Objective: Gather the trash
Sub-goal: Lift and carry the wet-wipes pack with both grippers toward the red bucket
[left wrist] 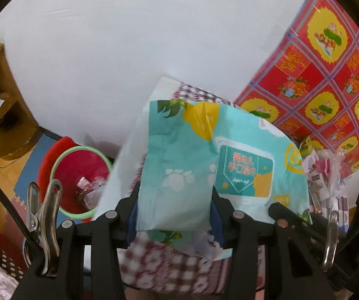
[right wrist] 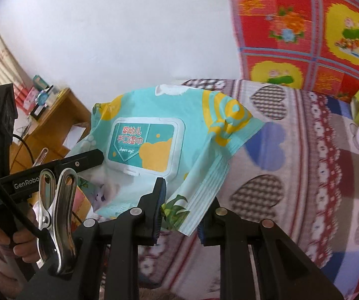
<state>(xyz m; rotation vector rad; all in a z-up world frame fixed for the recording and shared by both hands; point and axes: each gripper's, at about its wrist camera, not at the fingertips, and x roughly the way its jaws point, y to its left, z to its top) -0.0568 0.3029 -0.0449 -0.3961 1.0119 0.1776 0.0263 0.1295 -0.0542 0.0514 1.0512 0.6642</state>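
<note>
Both tongs, left [left wrist: 173,215] and right [right wrist: 179,212], pinching the wipes pack [left wrist: 179,155]: best kept level, carried together over the red bin [left wrist: 79,172], then released.

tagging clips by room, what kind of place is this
Most likely a bedroom at home: a heart-patterned bedspread, a wooden desk with small items against the white wall, and a red waste bin on the floor.
</note>
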